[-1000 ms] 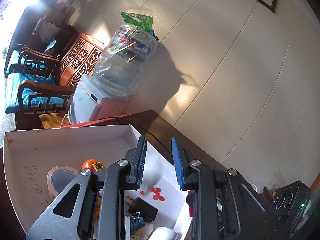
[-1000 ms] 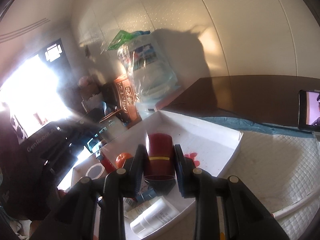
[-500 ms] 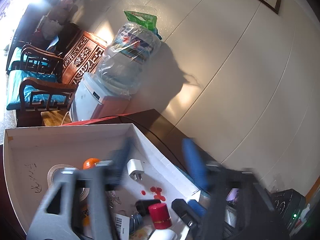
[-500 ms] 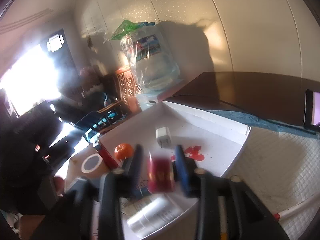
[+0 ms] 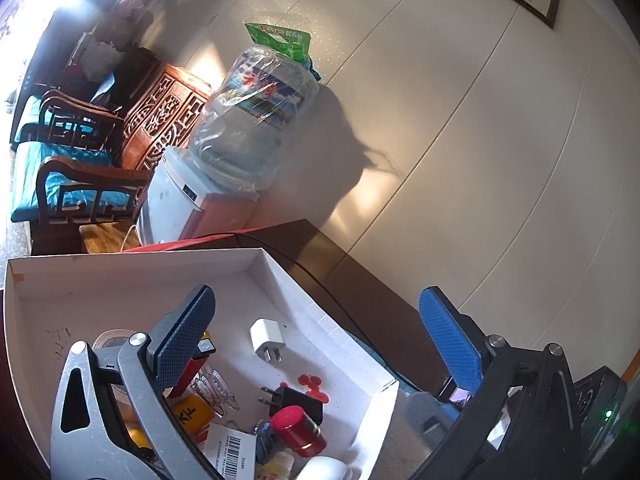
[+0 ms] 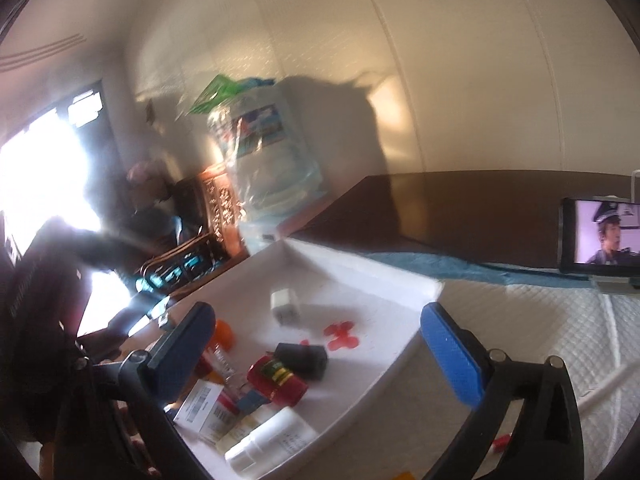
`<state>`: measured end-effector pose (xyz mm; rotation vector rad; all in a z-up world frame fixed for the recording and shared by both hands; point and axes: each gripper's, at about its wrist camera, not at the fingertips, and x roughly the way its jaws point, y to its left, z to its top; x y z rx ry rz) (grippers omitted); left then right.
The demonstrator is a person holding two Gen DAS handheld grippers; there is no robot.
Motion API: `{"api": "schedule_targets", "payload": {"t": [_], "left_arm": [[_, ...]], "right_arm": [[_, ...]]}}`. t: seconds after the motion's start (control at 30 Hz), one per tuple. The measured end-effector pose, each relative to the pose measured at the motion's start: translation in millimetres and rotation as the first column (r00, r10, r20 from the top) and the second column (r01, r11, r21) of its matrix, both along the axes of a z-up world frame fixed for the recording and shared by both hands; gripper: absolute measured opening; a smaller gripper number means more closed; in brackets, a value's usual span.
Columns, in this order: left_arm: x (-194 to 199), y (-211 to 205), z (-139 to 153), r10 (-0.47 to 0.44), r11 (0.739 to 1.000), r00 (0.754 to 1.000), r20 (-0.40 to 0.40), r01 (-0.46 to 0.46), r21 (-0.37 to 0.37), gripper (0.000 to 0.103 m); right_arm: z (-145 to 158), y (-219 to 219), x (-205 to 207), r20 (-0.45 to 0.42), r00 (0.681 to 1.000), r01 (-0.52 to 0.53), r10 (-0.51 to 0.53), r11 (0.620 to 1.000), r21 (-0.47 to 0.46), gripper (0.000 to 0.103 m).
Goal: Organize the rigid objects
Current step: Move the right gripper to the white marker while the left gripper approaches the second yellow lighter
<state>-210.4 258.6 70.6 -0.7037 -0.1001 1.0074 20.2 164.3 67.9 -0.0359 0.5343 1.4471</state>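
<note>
An open white box (image 5: 120,280) (image 6: 360,276) holds several small items. A red can (image 6: 278,378) (image 5: 298,426) with a yellow band lies on its side among them. It rests beside a black charger (image 6: 302,358) (image 5: 296,398). A white plug (image 5: 267,338) (image 6: 285,304) sits further in, and a white bottle (image 6: 272,440) lies at the near edge. My left gripper (image 5: 316,294) hangs over the box. Its jaws are opening wide with nothing between them. My right gripper (image 6: 316,310) is above the can. Its jaws are opening too, and they hold nothing.
The box also holds a tape roll (image 5: 110,338), an orange (image 6: 222,332) and paper clips (image 5: 214,384). To its right lie a quilted white mat (image 6: 540,328) and a phone (image 6: 600,236) playing video. A water dispenser (image 5: 256,128) and a wooden chair (image 5: 80,168) stand beyond the dark table (image 5: 360,300).
The right gripper let go of the red can, which now lies in the box. Both pairs of jaws went from nearly shut to wide apart. The white plug came into view.
</note>
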Motion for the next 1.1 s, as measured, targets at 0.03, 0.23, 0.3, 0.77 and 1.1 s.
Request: {"api": "schedule_targets", "payload": {"t": [0.03,0.23,0.3,0.77,1.1], "left_arm": [[0,0,0,0.000,1.000,1.000,-0.001,0.000,0.001,0.103],[1,0,0,-0.003,1.000,1.000,-0.004,0.003,0.003,0.103],[2,0,0,-0.005,1.000,1.000,-0.006,0.005,0.006,0.103],[10,-2,1,-0.049,0.998,0.998,-0.030,0.050,0.033,0.103],[33,-33,25,-0.372,0.927,0.909,-0.189,0.376,-0.013,0.103]], "right_arm": [[1,-1,3,-0.006,1.000,0.011,-0.011,1.000,0.003,0.103],[8,-12,16,-0.032,0.997,0.068,-0.067,0.997,0.033,0.103],[10,-15,19,-0.037,0.997,0.076,-0.074,0.996,0.037,0.103],[15,-71,113,-0.009,0.971,0.235,-0.239,0.960,-0.153,0.103],[-31,-41,115,0.025,0.993,0.113,-0.112,0.919,-0.377,0.090]]}}
